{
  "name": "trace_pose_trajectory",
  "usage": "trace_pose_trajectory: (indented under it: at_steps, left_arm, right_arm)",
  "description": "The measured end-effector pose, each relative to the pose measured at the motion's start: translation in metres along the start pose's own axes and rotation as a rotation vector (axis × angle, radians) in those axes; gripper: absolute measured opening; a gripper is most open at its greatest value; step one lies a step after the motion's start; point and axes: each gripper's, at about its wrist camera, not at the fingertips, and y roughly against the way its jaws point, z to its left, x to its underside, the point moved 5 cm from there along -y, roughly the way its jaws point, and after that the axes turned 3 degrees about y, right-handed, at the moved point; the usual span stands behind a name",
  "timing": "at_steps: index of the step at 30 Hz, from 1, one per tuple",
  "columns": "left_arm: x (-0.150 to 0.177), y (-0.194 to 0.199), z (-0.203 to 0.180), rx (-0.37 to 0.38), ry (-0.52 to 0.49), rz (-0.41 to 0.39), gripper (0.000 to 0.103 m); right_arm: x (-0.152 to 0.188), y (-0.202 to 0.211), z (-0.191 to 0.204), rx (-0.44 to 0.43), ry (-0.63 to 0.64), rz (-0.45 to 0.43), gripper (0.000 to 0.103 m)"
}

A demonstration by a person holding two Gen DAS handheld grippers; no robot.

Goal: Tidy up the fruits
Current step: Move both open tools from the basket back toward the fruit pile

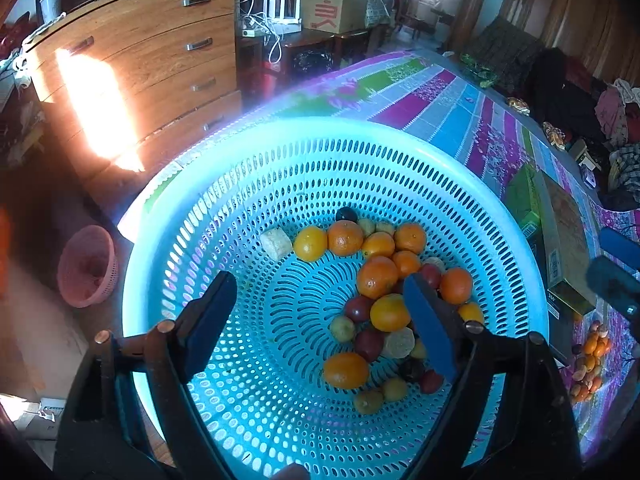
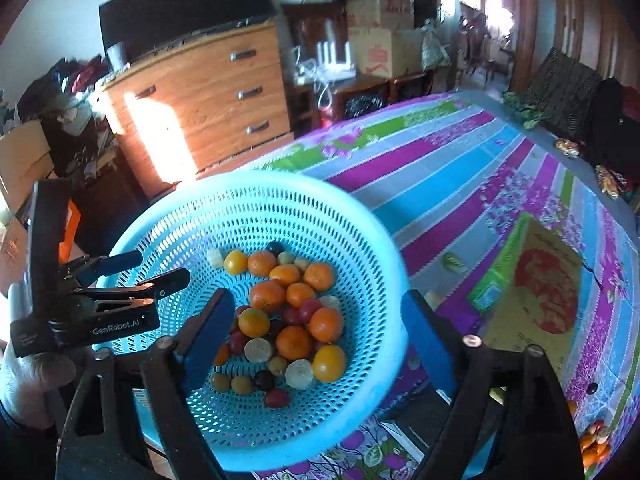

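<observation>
A big light-blue perforated basket [image 1: 256, 184] [image 2: 360, 240] sits at the near-left corner of the table and holds several oranges [image 1: 378, 276] [image 2: 294, 342], small dark red fruits and pale banana pieces [image 1: 276, 243]. My left gripper [image 1: 320, 316] is open and empty, hovering over the basket's inside; it also shows in the right wrist view [image 2: 160, 268] at the basket's left rim. My right gripper [image 2: 320, 332] is open and empty above the basket's near right rim; its blue fingers [image 1: 616, 264] show at the right edge of the left wrist view. A pile of more fruit [image 1: 588, 364] [image 2: 594, 442] lies on the tablecloth at the right.
A flat green and brown box [image 1: 560, 232] [image 2: 536, 280] lies on the striped tablecloth right of the basket. A wooden chest of drawers [image 1: 160, 60] stands behind. A pink basket [image 1: 86, 266] sits on the floor at left. Cardboard boxes and clutter fill the background.
</observation>
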Motion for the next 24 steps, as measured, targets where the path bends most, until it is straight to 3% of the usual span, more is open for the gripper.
trace_pose_trajectory:
  at_steps: [4, 9, 16, 19, 24]
  left_arm:
    - [0.000, 0.011, -0.003, -0.058, -0.003, -0.056, 0.097]
    - [-0.001, 0.024, -0.015, -0.122, -0.029, -0.115, 0.099]
    - [0.003, 0.044, -0.051, -0.109, -0.072, -0.185, 0.103]
    - [0.007, 0.054, -0.077, -0.142, -0.117, -0.223, 0.103]
    - [0.017, 0.066, -0.124, -0.064, -0.186, -0.270, 0.103]
  right_arm:
    - [0.009, 0.028, -0.012, 0.024, -0.032, -0.069, 0.098]
    - [0.024, 0.068, -0.020, 0.072, -0.029, -0.157, 0.099]
    - [0.049, 0.115, -0.039, 0.158, -0.046, -0.223, 0.101]
    - [0.062, 0.135, -0.051, 0.205, -0.056, -0.248, 0.103]
    - [0.093, 0.166, -0.072, 0.346, -0.062, -0.264, 0.103]
